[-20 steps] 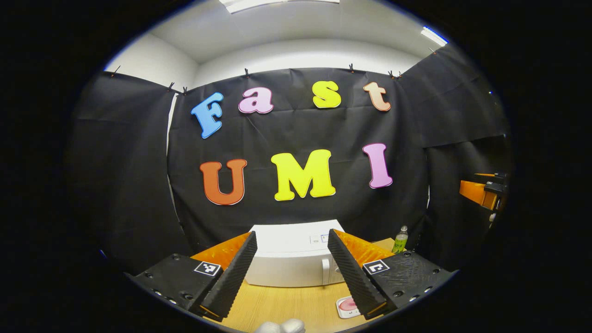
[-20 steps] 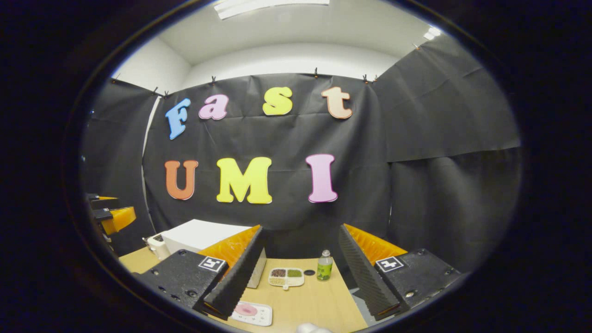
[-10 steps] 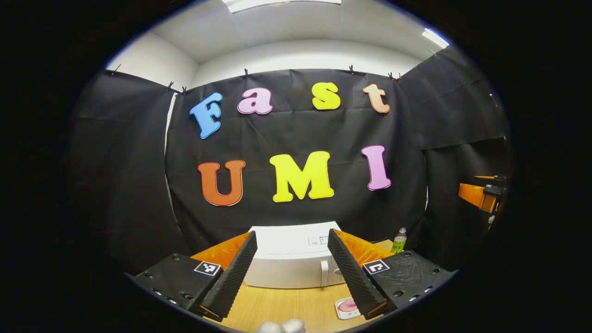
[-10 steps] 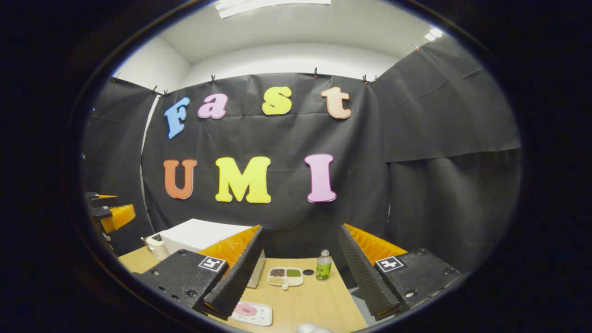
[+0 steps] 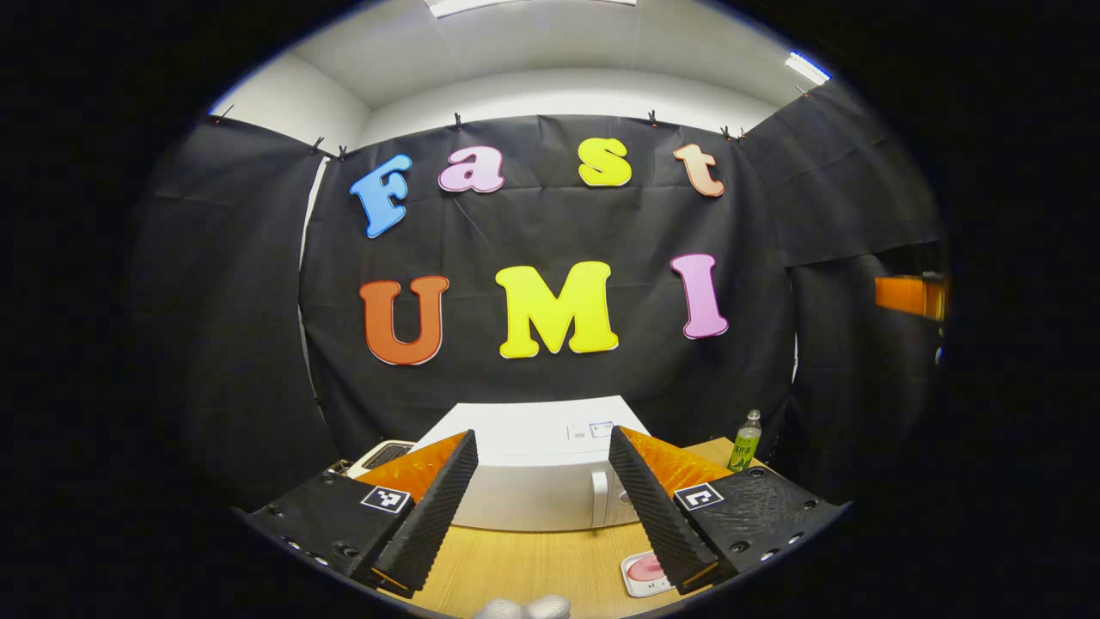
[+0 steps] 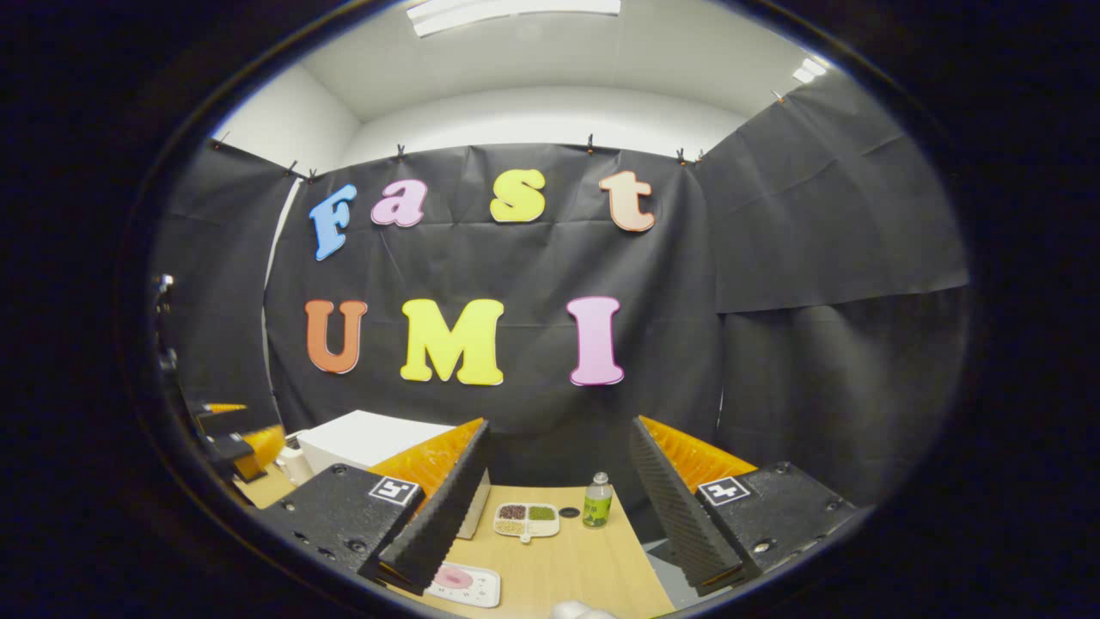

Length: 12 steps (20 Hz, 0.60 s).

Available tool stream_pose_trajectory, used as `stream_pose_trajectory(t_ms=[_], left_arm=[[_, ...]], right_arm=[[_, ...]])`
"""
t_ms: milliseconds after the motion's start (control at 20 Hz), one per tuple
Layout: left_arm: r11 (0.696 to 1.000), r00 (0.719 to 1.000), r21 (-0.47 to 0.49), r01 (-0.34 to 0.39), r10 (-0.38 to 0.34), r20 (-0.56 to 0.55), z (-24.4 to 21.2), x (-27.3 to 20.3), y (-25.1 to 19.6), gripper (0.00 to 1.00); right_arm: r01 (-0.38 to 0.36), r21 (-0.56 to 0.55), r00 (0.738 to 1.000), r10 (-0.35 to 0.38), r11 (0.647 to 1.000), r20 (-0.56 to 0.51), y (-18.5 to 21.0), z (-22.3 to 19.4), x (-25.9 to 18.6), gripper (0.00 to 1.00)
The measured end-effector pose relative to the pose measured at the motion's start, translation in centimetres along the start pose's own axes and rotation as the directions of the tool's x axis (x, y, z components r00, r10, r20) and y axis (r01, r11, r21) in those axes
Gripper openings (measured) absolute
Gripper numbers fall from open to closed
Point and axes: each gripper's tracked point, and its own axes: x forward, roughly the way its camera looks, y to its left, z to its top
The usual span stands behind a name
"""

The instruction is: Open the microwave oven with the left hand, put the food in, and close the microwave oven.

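The white microwave (image 5: 533, 468) sits shut at the back of the wooden worktop (image 5: 533, 567), straight ahead of the left claw (image 5: 543, 507), whose jaws stand wide apart with nothing between them. The door's vertical handle (image 5: 599, 499) shows just inside the claw's right finger. To open it well, I judge the left claw should ease forward and slightly right until the handle sits between the fingers, then close and pull along the door's arc rather than straight back, so the oven does not slide.

The right claw (image 6: 550, 503) is likewise spread wide and empty, held above the worktop. The food, seemingly the divided tray (image 6: 526, 518) with four fillings, lies ahead of it, near a green bottle (image 6: 597, 501) and well apart from the microwave. A small white card with a pink disc (image 6: 464, 585) lies nearer.

Small stickers on the microwave's top and the bottle's label are too small to read.
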Motion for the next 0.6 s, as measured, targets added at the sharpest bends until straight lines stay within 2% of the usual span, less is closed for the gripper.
stream_pose_trajectory(t_ms=[200, 250, 350, 400, 450, 500, 600], left_arm=[[0.999, 0.999, 0.018, 0.046, -0.046, -0.005, -5.3, 3.5, -2.4, 0.96], [0.998, 0.998, 0.022, 0.058, -0.058, 0.004, -6.3, 4.3, -3.1, 0.96], [0.997, 0.997, 0.028, 0.076, -0.076, -0.006, -9.1, 6.1, -4.3, 0.96], [0.996, 0.996, 0.02, 0.082, -0.082, -0.027, -10.6, 7.0, -4.8, 0.96], [0.997, 0.996, 0.012, 0.083, -0.082, -0.045, -11.8, 8.1, -5.2, 0.96], [0.996, 0.994, 0.002, 0.084, -0.084, -0.066, -13.0, 9.1, -5.4, 0.96], [0.996, 0.993, -0.013, 0.084, -0.085, -0.085, -14.6, 11.4, -5.8, 0.96]], right_arm=[[0.014, -0.053, 1.0, -0.013, 0.998, 0.012, -0.6, 1.0, -0.5, 0.96], [0.018, -0.057, 1.0, -0.018, 0.998, 0.009, -0.7, 1.0, -0.5, 1.0], [0.034, -0.07, 0.999, -0.034, 0.997, -0.004, -1.0, 0.6, -0.6, 1.0], [0.044, -0.074, 0.999, -0.045, 0.996, -0.015, -1.2, 0.3, -0.6, 0.96], [0.055, -0.076, 0.998, -0.057, 0.996, -0.027, -1.5, -0.1, -0.8, 1.0], [0.064, -0.077, 0.997, -0.067, 0.995, -0.037, -1.7, -0.4, -0.9, 1.0], [0.089, -0.089, 0.994, -0.094, 0.992, -0.058, -2.1, -1.0, -0.9, 0.96]])
